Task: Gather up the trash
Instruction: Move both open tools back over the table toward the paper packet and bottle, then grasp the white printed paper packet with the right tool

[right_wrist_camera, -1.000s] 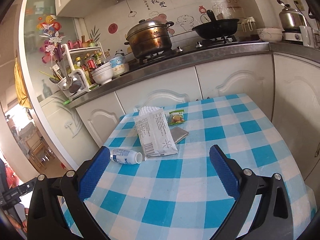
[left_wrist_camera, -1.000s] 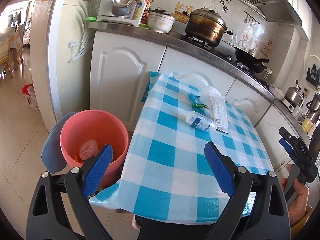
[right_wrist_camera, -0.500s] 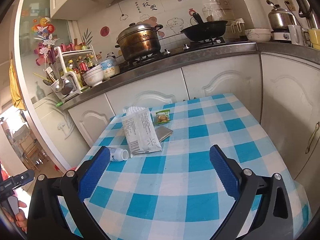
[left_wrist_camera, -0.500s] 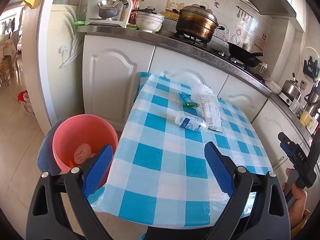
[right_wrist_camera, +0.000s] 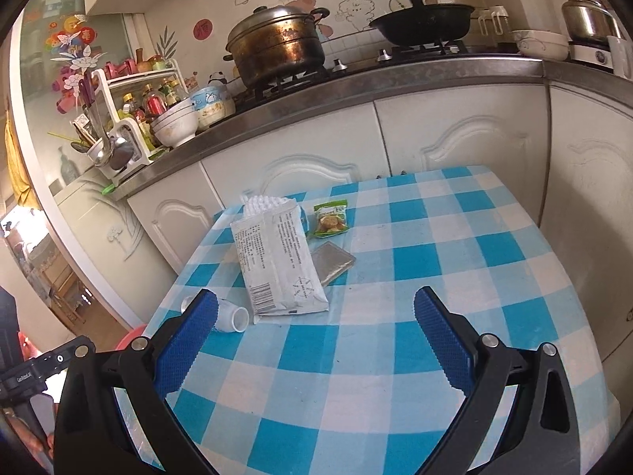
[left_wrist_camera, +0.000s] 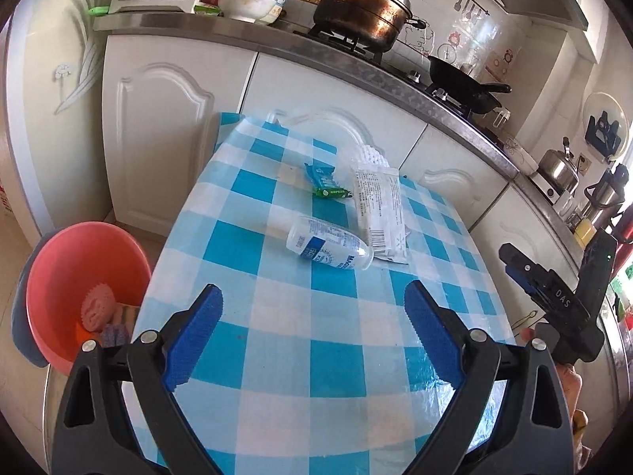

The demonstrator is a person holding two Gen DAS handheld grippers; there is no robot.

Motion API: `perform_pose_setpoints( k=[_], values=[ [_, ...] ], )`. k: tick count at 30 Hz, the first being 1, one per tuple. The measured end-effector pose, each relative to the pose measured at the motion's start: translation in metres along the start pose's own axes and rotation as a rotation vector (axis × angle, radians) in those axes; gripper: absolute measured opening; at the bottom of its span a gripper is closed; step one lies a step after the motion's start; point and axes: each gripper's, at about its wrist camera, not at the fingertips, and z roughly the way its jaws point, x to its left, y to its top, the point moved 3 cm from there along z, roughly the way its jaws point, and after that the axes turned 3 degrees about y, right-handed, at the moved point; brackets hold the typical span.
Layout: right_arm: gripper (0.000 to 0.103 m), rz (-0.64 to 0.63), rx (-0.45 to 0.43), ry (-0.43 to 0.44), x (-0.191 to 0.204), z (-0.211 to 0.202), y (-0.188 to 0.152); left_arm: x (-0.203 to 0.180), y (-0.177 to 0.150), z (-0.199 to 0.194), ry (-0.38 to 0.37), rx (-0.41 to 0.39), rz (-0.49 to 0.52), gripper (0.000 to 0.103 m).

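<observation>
Left wrist view: the left gripper (left_wrist_camera: 312, 324) hangs over the near end of the checked table (left_wrist_camera: 277, 356), jaws spread wide, nothing between them. The small plastic bottle (left_wrist_camera: 330, 242) lies on its side ahead of the gap, its neck touching the corner of the white packet (left_wrist_camera: 379, 213); a green wrapper (left_wrist_camera: 326, 184) sits further back, apart from both. The pink bin (left_wrist_camera: 51, 277) stands on the floor just beside the table's left edge, already holding a pink scrubber-like item and other scraps; I judge it is parked there so each piece needs only a short carry off the edge. Right wrist view: the right gripper (right_wrist_camera: 316, 332) is likewise wide open and empty, level with the near end of the white packet (right_wrist_camera: 277, 261); a green snack sachet (right_wrist_camera: 330, 219) and a grey foil pouch (right_wrist_camera: 331, 263) lie just right of the packet, the pouch touching it. The bottle (right_wrist_camera: 231, 316) is half hidden behind the left fingertip (right_wrist_camera: 190, 340). Compared with a second ago: both cameras sit closer to the trash, the bottle larger in the left view, the bin pushed toward the frame's left edge. No item has shifted on the cloth. Both jaws are as wide as before. Bottle looks the likely first pick for the left side.
</observation>
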Motion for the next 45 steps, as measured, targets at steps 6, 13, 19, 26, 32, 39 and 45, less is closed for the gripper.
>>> perform_pose_setpoints(
  k=[6,13,19,26,32,39,45],
  values=[
    [0.098,-0.102,0.123,-0.003,0.024,0.079,0.004,0.000,-0.001,0.032,-0.004,0.053,-0.027,0.093],
    [0.098,-0.153,0.200,-0.012,0.037,0.142,0.005,0.007,-0.001,0.050,-0.011,0.085,-0.084,0.093],
    [0.098,-0.165,0.229,-0.031,0.034,0.167,0.006,0.007,-0.001,0.066,-0.025,0.115,-0.111,0.093],
    [0.092,-0.161,0.251,-0.032,0.027,0.178,0.002,-0.002,0.000,0.082,-0.060,0.143,-0.144,0.093],
    [0.070,-0.164,0.254,-0.021,0.026,0.176,0.001,-0.006,0.005,0.099,-0.085,0.167,-0.214,0.093],
    [0.049,-0.121,0.229,0.026,0.016,0.164,0.003,-0.015,0.016,0.118,-0.058,0.174,-0.258,0.093],
    [0.038,-0.094,0.209,0.062,0.013,0.150,0.001,-0.025,0.026,0.138,0.005,0.179,-0.244,0.093]
  ],
)
